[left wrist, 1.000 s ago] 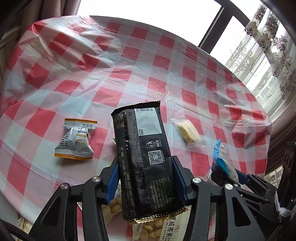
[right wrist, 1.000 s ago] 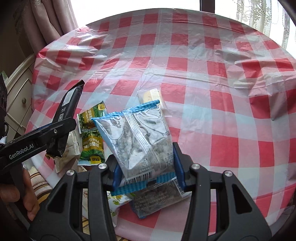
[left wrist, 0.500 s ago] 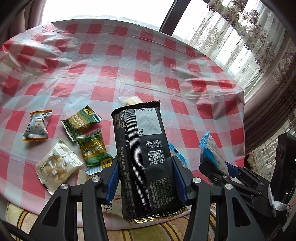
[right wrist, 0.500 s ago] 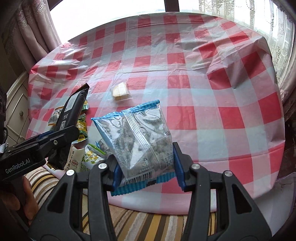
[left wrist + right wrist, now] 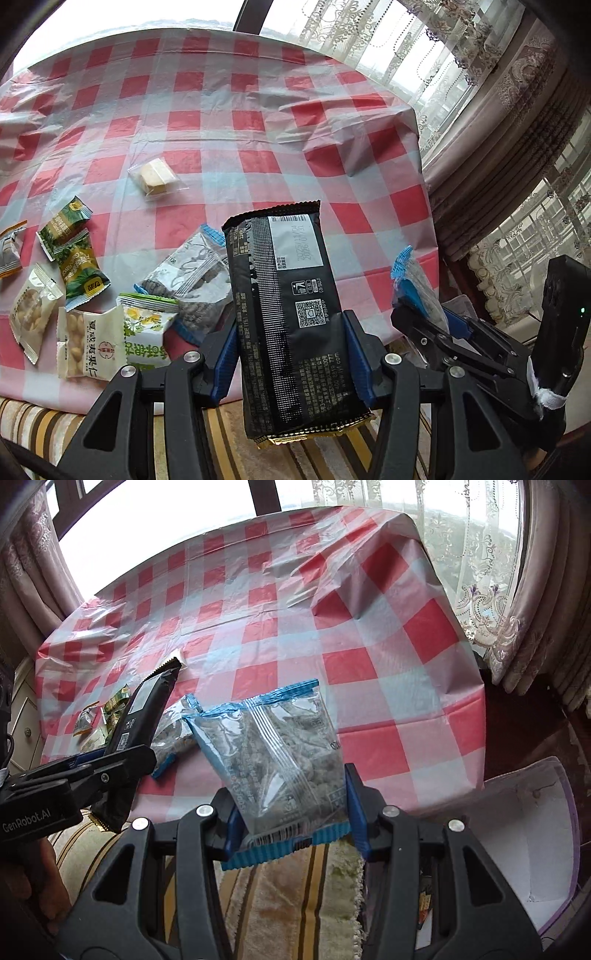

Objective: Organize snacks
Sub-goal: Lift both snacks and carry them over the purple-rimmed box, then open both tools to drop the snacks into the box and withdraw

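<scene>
Here the left gripper [image 5: 291, 354] is clamped on a black packet [image 5: 288, 314], held upright over the near edge of the checked table [image 5: 258, 122], and the right gripper [image 5: 293, 812] is clamped on a clear blue-edged bag [image 5: 273, 753], beside a white box [image 5: 517, 834] on the floor. More snacks lie on the table's near left part: a second clear bag [image 5: 188, 273], two green packets [image 5: 74, 258], nut packets [image 5: 86, 343], and further in a pale cake [image 5: 155, 177].
</scene>
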### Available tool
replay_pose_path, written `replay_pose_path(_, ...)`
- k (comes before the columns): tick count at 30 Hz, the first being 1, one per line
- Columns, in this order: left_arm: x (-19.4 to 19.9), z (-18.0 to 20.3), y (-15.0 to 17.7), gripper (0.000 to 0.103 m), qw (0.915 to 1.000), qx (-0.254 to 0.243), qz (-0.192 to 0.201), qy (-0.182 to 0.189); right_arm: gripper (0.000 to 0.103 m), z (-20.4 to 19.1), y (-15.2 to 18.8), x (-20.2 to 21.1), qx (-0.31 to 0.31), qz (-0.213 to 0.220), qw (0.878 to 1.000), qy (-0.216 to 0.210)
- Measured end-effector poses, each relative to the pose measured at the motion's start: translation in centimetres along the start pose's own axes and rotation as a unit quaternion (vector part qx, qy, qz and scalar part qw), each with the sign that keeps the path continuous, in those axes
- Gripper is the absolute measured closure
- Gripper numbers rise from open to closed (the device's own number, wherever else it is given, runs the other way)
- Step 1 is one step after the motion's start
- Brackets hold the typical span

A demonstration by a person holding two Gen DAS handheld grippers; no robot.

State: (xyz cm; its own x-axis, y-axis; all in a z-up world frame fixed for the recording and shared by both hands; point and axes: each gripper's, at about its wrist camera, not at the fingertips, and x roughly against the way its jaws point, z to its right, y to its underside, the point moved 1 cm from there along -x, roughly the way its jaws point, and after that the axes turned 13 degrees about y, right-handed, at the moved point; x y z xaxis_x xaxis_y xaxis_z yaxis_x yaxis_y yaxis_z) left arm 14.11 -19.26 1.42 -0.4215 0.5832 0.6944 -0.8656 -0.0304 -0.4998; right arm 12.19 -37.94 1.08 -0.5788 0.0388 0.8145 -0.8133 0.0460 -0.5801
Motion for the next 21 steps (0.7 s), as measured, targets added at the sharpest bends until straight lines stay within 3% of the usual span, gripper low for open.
replay_pose_path(9, -4.1, 6.3, 1.6, 0.05, 0.9957, -0.053, -0.067, 0.037, 0.052, 8.5, 3.2, 0.7, -0.07, -0.014, 0.996, 0.048)
replay_pose_path(21, -9.3, 14.5, 5.9, 0.05, 0.9747, -0.119, -0.169, 0.084, 0.052, 16.5, 8.0, 0.8, -0.138, -0.046, 0.984, 0.1)
